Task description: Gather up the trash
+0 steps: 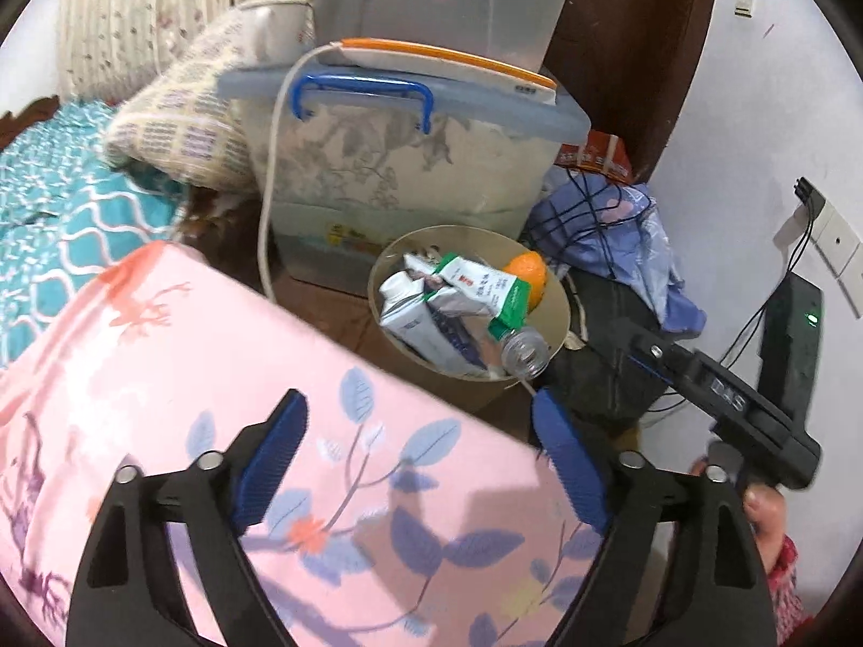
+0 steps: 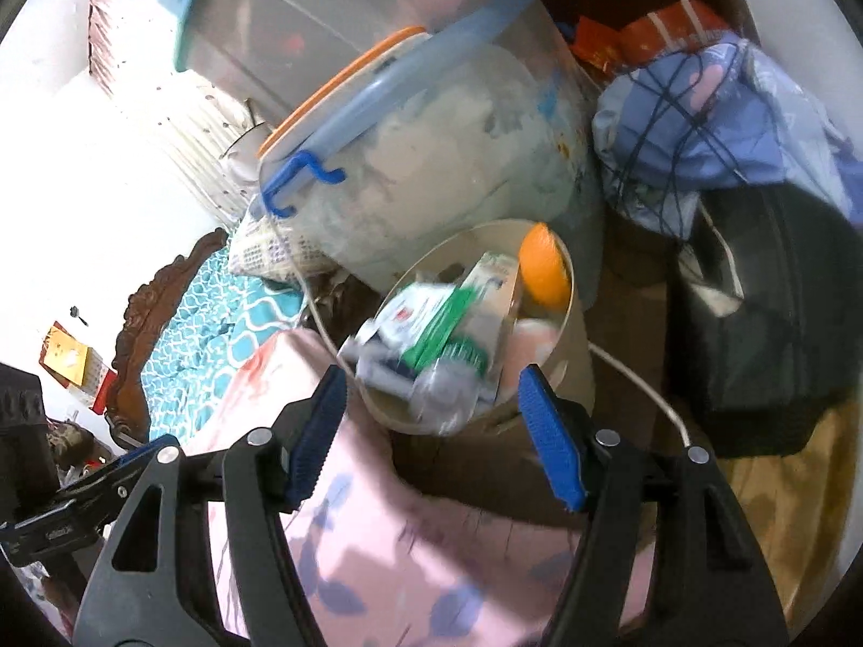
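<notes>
The right wrist view is pretty smeared, so the stuff in the bin is mostly a green-and-white blur there, while the left wrist view shows it sharp: milk cartons, a clear bottle and something orange, all sitting inside the round bin in front of the storage box. Left gripper hangs over the pink blanket with fingers spread wide and nothing between them; right gripper is spread and empty too, just short of the bin. Only the left view catches the other gripper's body with a hand on it, mostly cut off.
</notes>
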Tool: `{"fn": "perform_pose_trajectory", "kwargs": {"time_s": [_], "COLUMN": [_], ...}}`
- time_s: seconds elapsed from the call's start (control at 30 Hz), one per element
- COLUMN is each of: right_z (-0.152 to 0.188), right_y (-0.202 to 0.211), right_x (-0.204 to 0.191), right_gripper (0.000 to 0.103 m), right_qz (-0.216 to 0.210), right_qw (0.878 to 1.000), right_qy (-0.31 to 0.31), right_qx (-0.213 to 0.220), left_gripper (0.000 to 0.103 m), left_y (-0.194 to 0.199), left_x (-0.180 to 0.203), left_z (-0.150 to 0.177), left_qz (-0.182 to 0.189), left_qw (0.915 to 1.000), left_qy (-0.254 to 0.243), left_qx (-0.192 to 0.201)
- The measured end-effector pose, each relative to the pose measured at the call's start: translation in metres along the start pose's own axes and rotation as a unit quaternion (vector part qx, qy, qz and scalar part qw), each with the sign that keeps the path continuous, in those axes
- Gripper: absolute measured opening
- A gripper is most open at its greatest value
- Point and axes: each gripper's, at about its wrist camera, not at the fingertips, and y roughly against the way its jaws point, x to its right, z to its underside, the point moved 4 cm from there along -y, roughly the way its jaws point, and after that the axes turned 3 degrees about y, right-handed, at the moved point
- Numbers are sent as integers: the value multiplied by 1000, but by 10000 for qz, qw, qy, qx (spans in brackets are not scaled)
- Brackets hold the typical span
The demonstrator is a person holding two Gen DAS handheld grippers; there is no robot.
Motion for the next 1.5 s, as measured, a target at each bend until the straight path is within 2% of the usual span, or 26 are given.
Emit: {"fn": "perform_pose_trajectory", "kwargs": {"time_s": [0.1,0.2,0.37,0.47,0.87,1.07,1.5], "right_z": [24,49,71,79,111,122,130], "right_y": [16,30,50,63,91,93,99], "right_x": [-10,-22,-41,-57,-122,-137,-150], "right_gripper": [80,84,91,92,96,97,99], "right_qz": [90,146,93,52,-119,-135,-164], "right_qw": [9999,9999,9999,10000,9988,9981,9977], "right_qy": [-19,-68,-116,-59,482,594,655], "right_qx": [68,12,-22,29,43,-41,-18], "left_gripper": [94,94,94,94,94,94,94], "left_y": [15,31,59,79,129,143,157], "left_x": [-3,-10,-27,-39,-78,-88,-92], "left_z": [16,31,55,70,109,118,128], "left_qz": [-224,-462,-842,-1130,-1748,-2056,-2337], "left_qw": [9997,9989,9961,9927,9804,9734,9667], "left_qy": [-40,-4,115,185,545,576,520], "left_qx": [67,120,246,386,725,833,900]}}
